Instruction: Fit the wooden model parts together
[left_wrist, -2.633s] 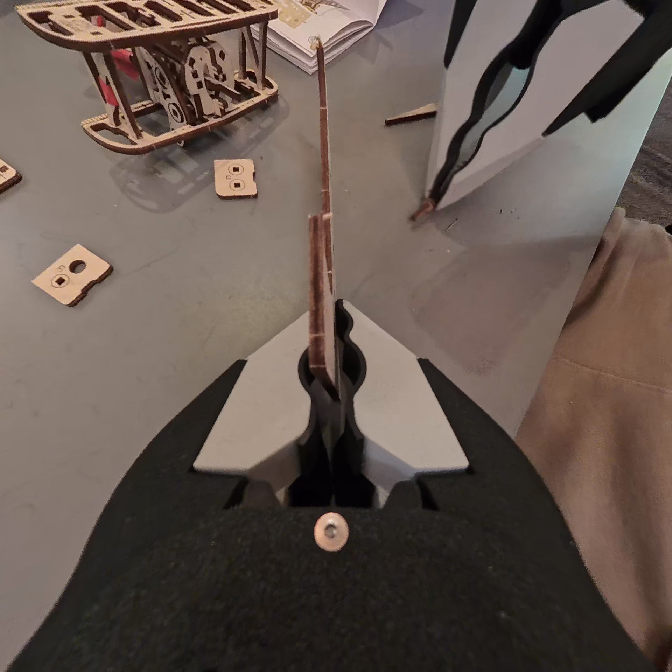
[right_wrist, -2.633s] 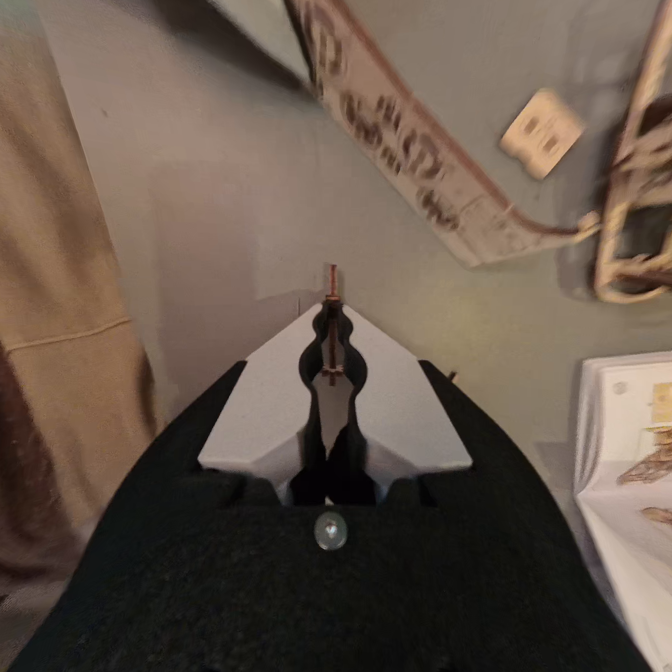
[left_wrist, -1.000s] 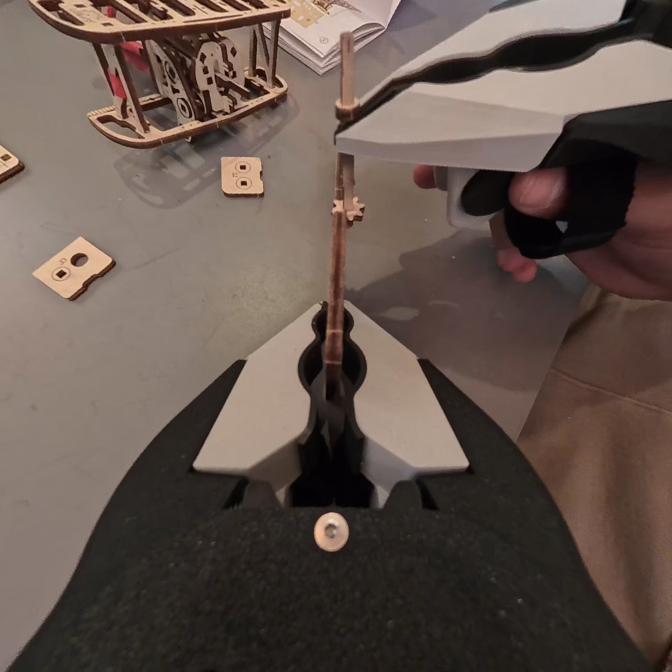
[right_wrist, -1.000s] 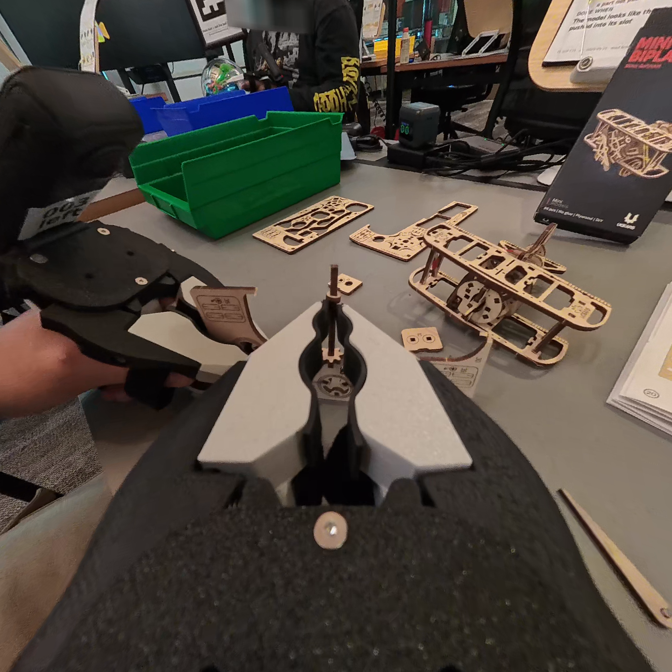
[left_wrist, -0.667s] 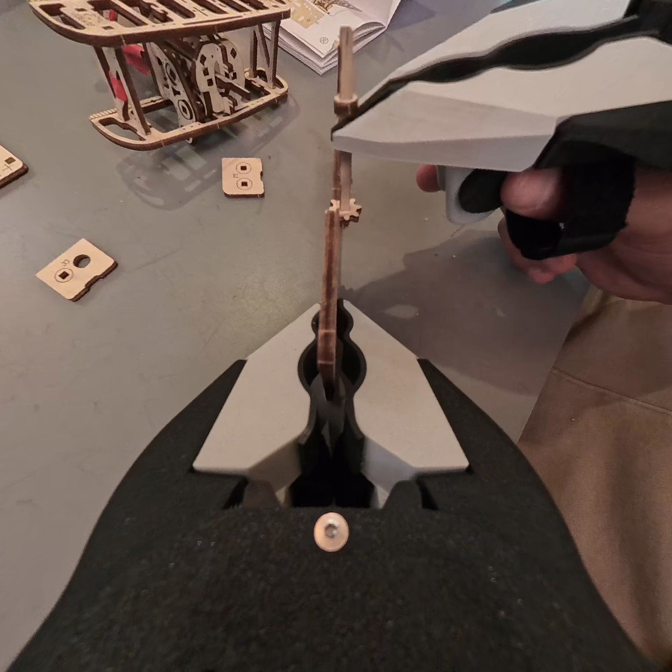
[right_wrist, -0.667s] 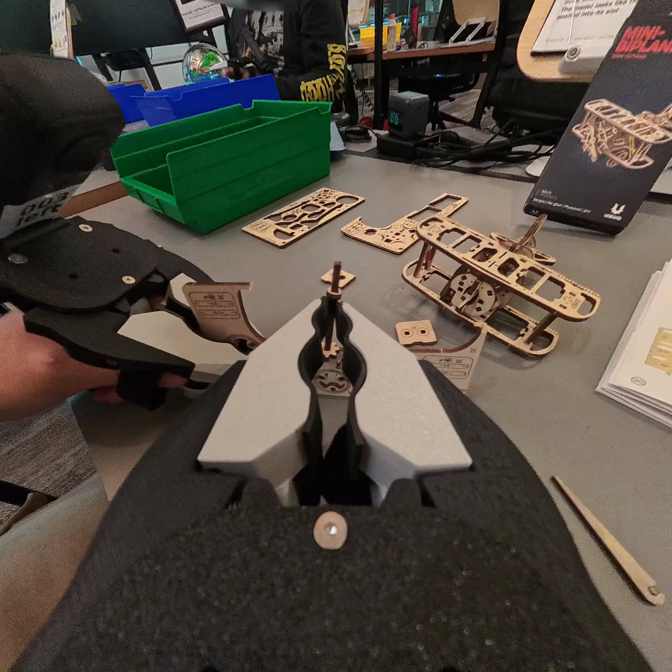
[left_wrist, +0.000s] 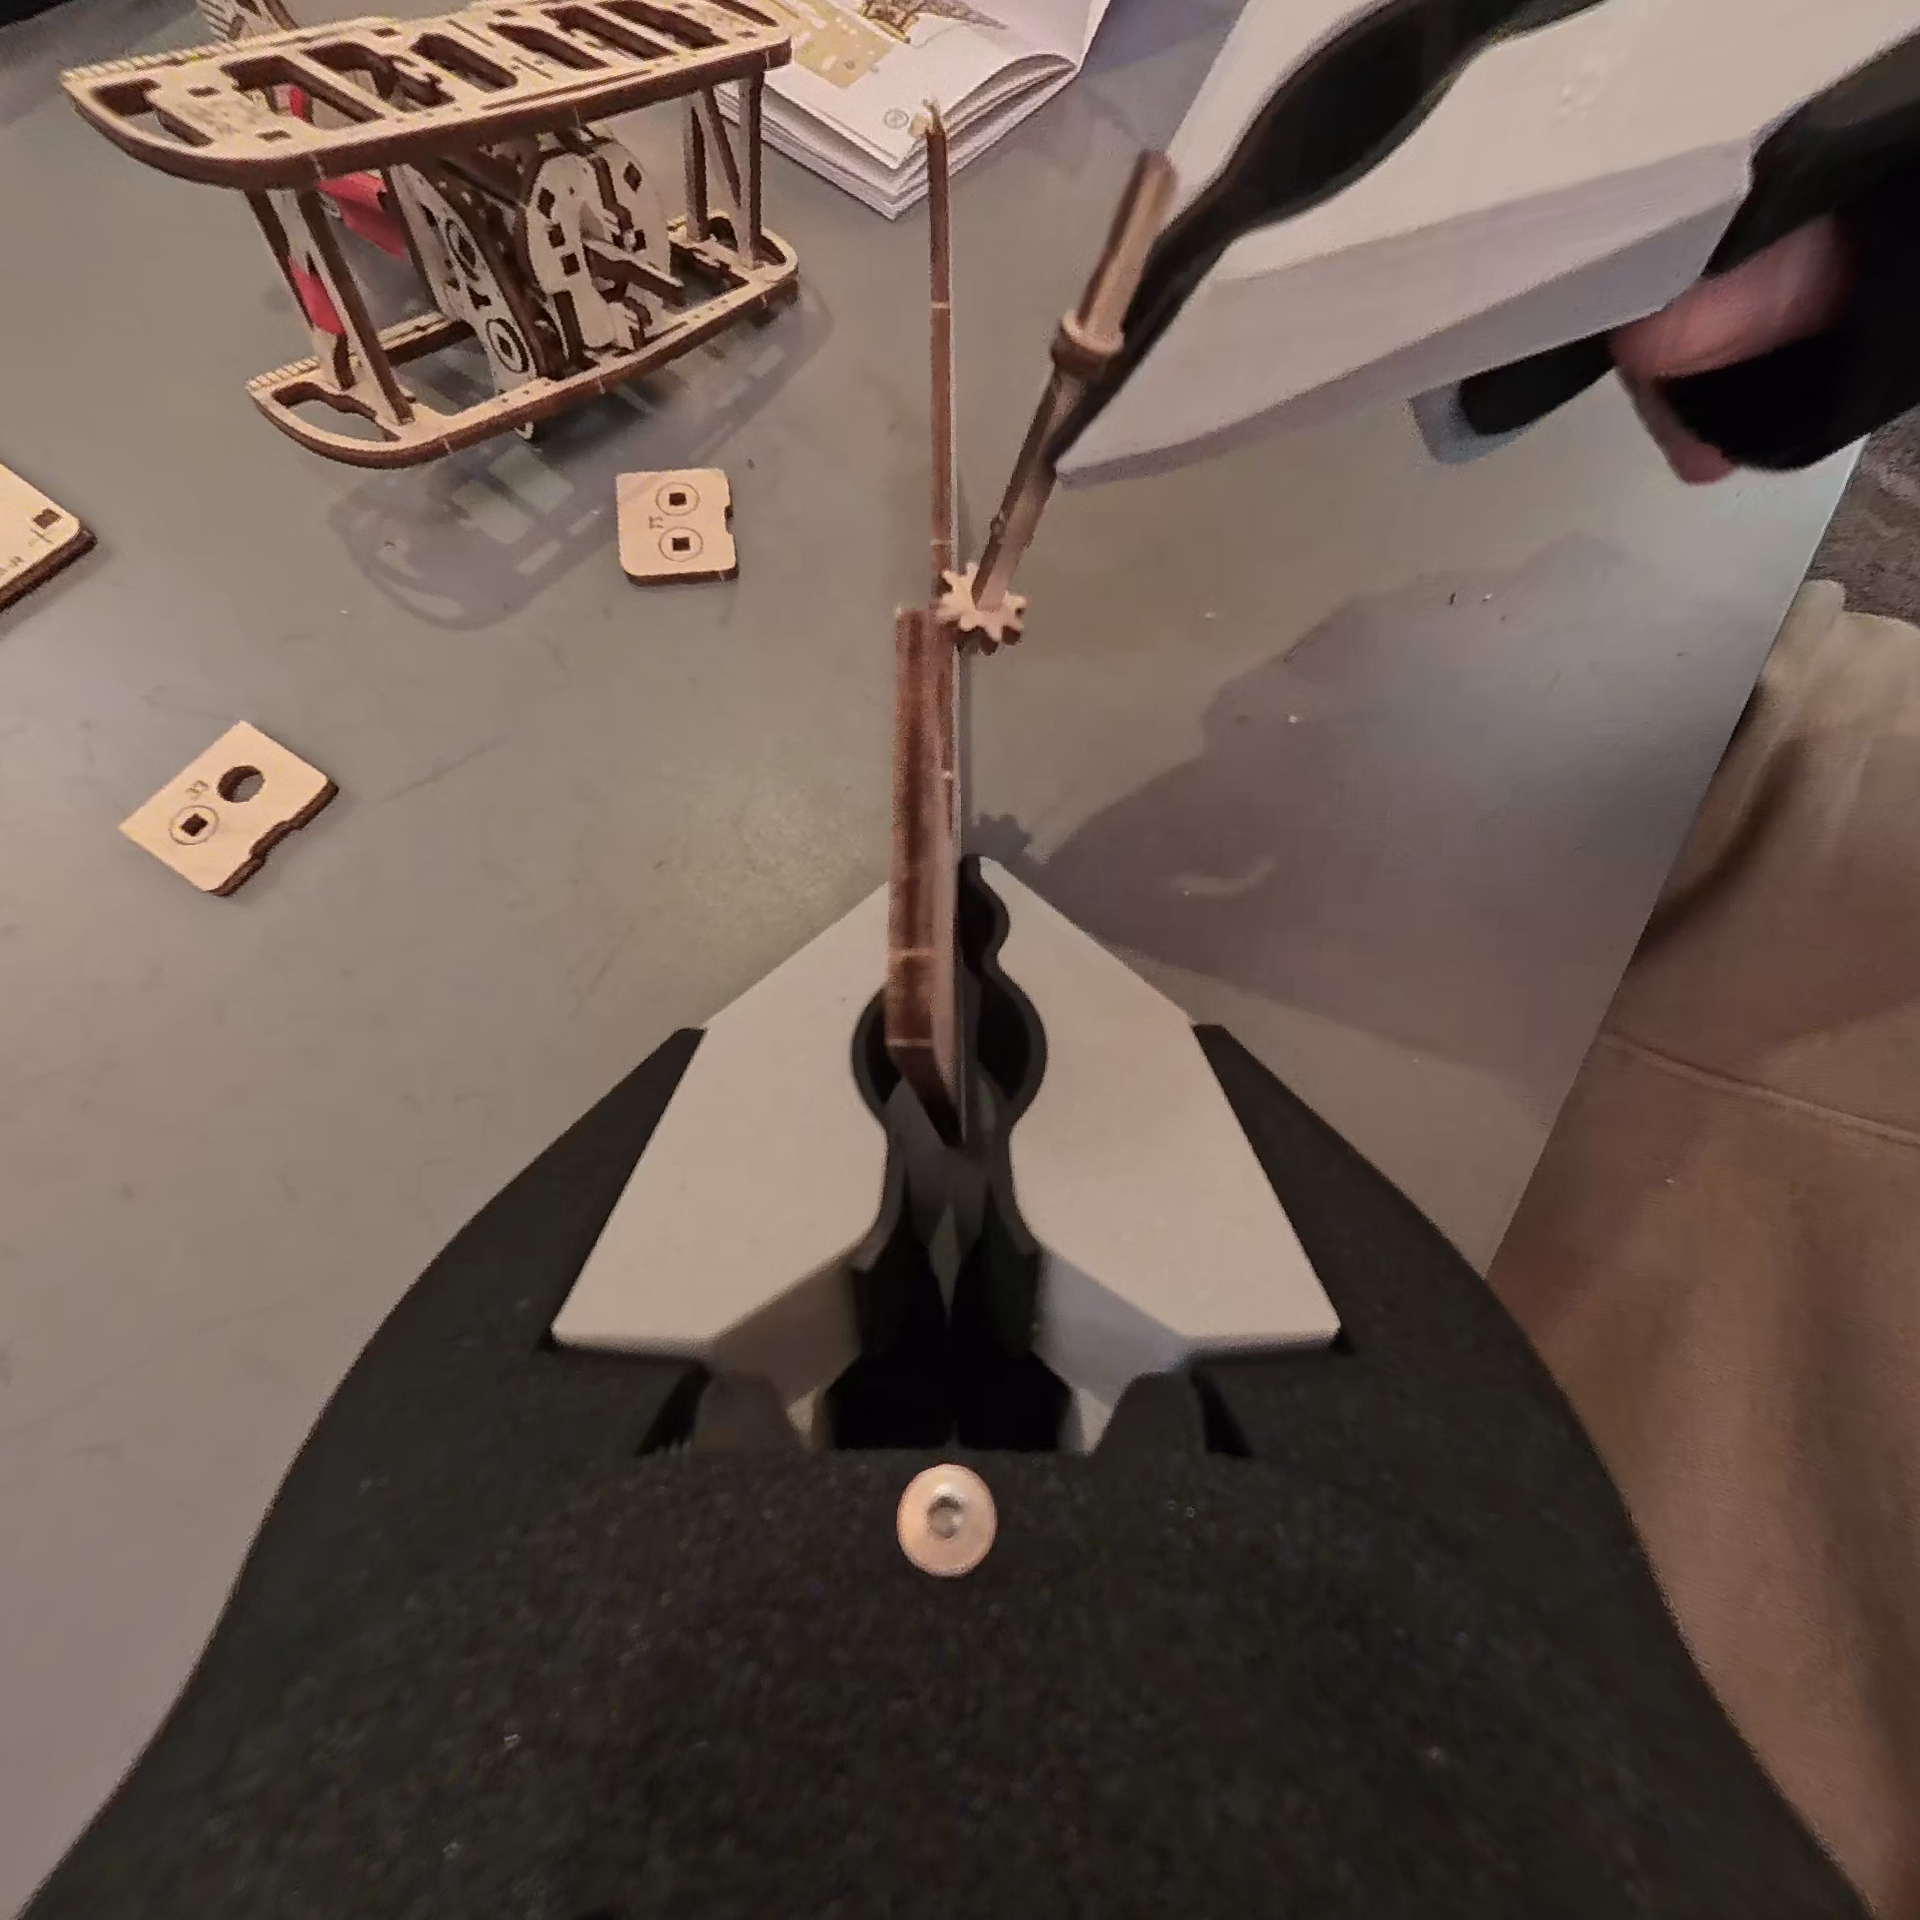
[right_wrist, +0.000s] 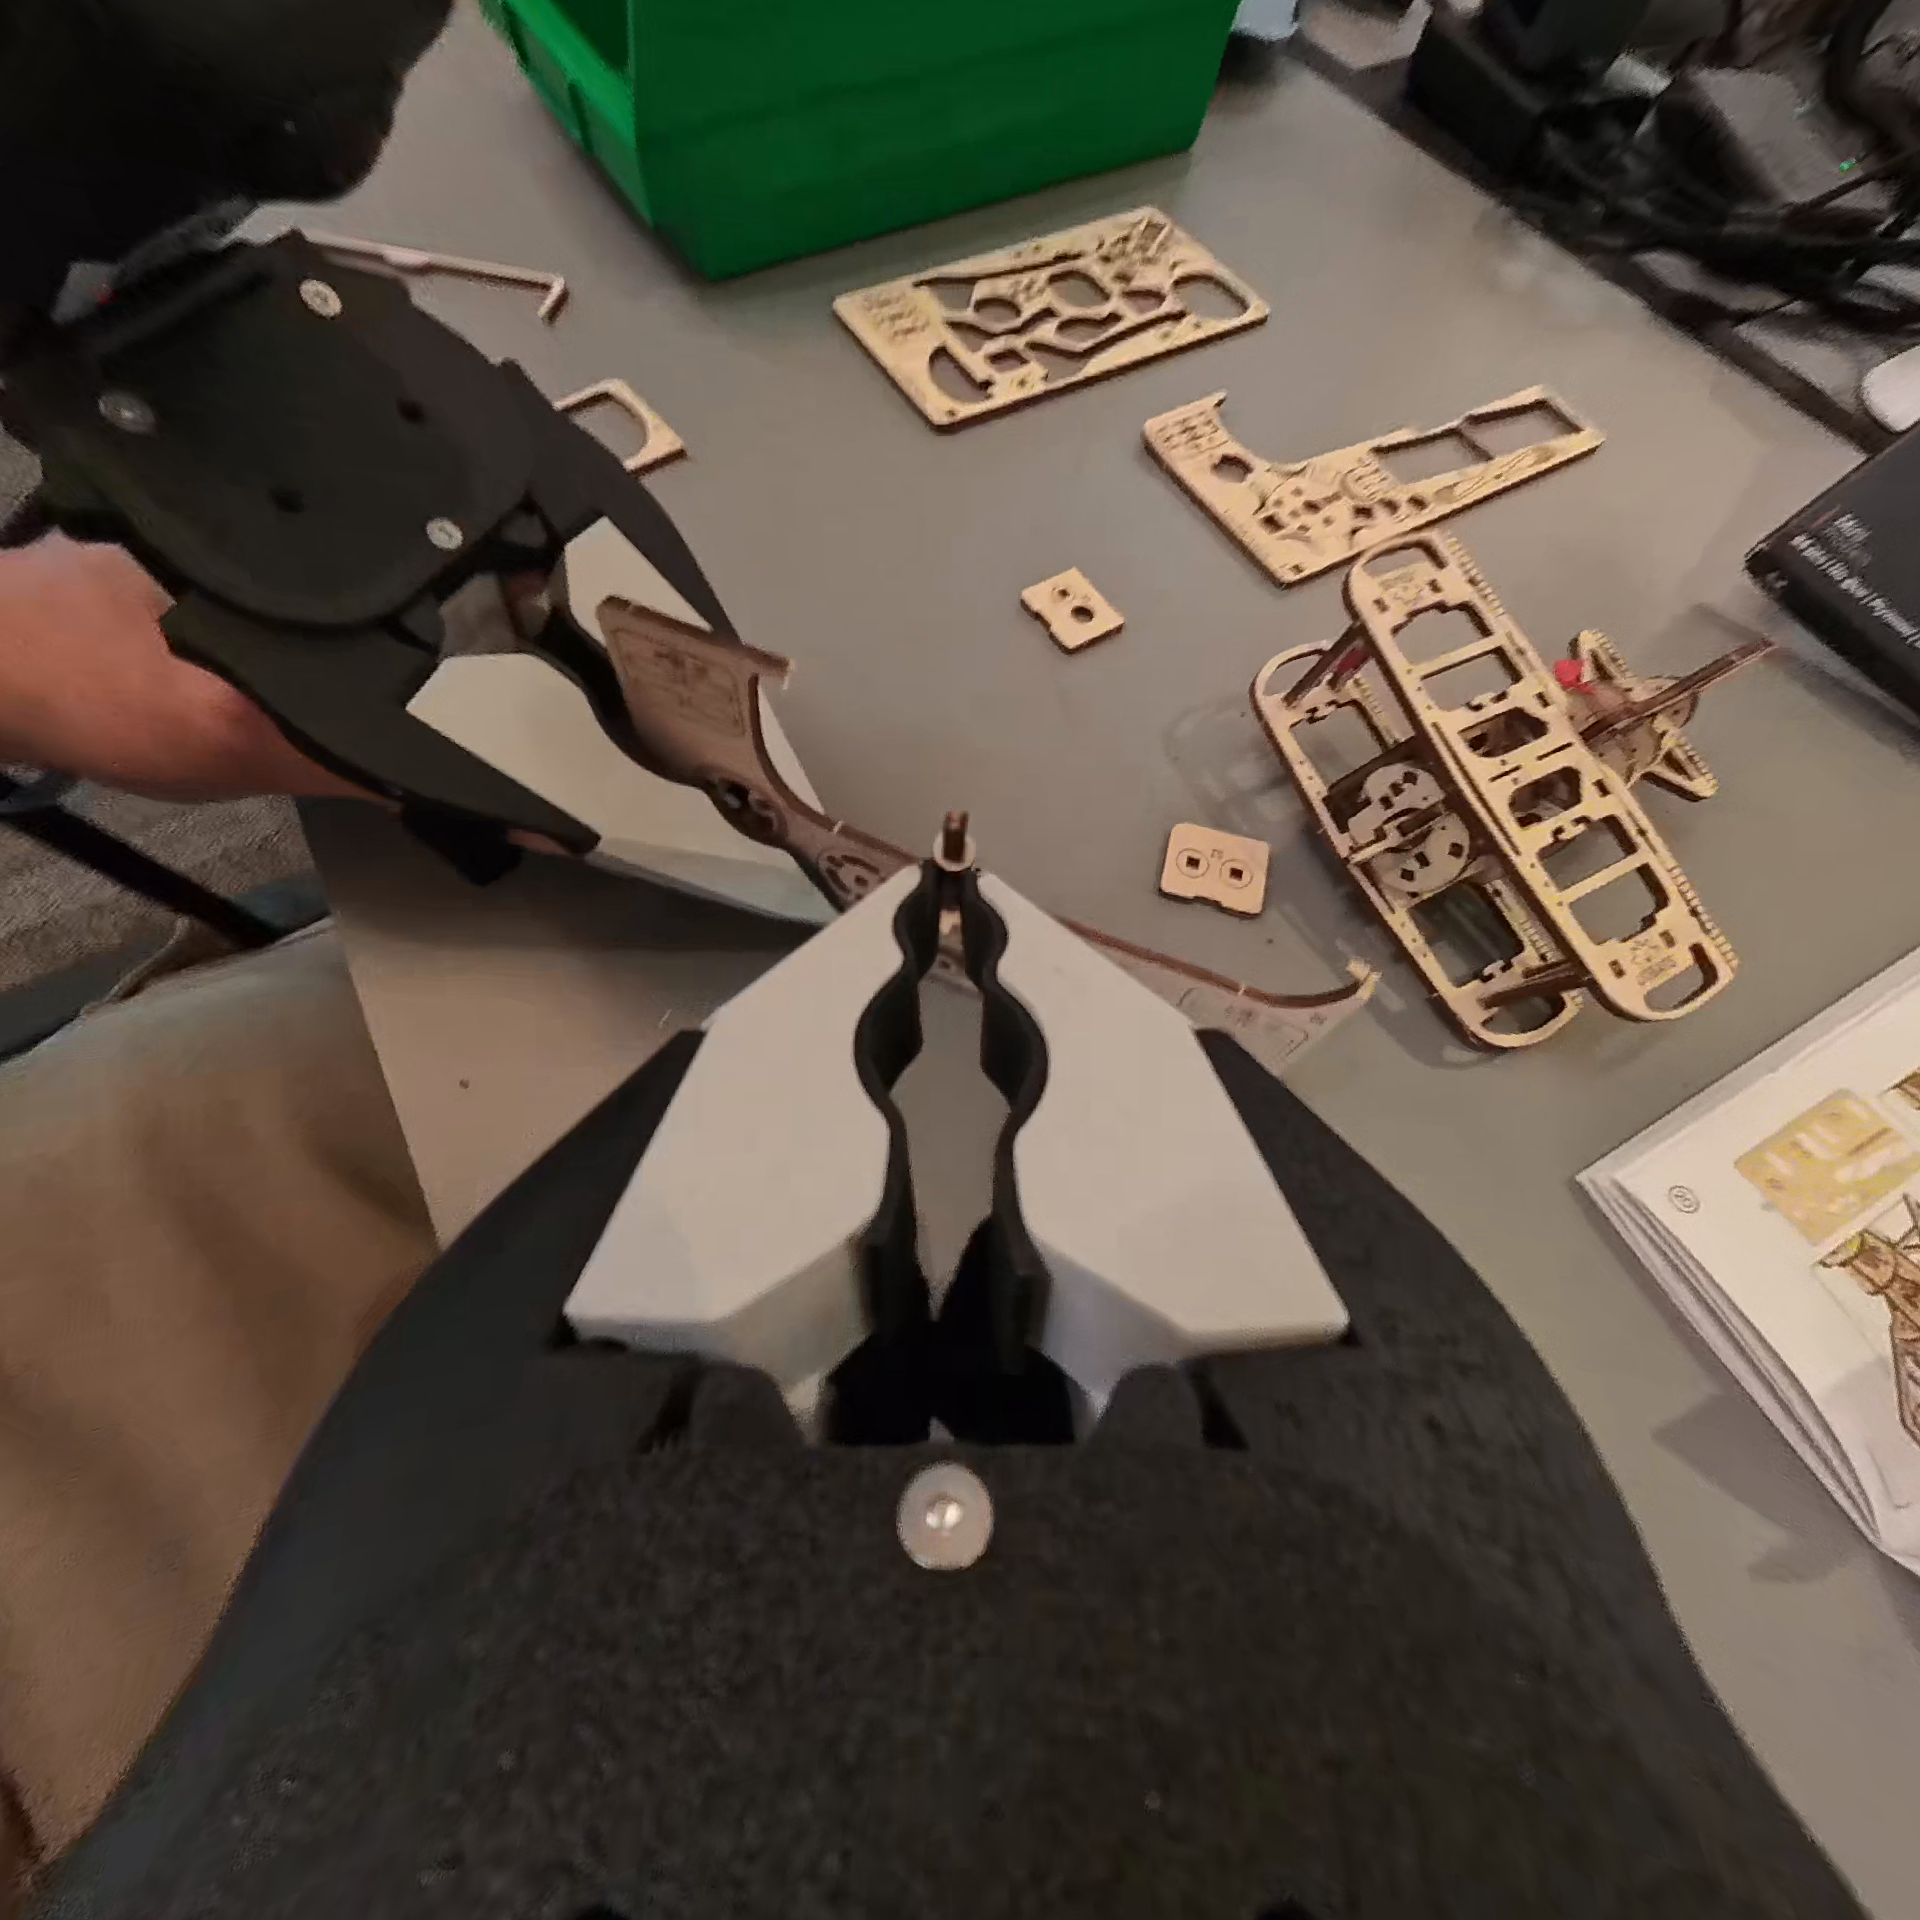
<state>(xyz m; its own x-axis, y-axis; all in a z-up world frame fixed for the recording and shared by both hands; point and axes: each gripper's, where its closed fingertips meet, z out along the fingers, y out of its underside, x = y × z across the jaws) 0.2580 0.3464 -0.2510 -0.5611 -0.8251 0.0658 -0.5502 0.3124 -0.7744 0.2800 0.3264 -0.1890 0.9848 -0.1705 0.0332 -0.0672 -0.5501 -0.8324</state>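
1. My left gripper (left_wrist: 951, 904) is closed on a flat curved plywood panel (left_wrist: 940, 436), holding it on edge above the grey table (left_wrist: 520, 831)
2. My right gripper (right_wrist: 951, 883) is pinched tight on a thin wooden axle with a small toothed gear (left_wrist: 982, 613) at its lower end
3. The axle is tilted, and the gear touches the right face of the panel
4. The half-built wooden biplane model (right_wrist: 1475, 821) stands well apart on the table, with small loose square plywood pieces (left_wrist: 675, 525) beside it
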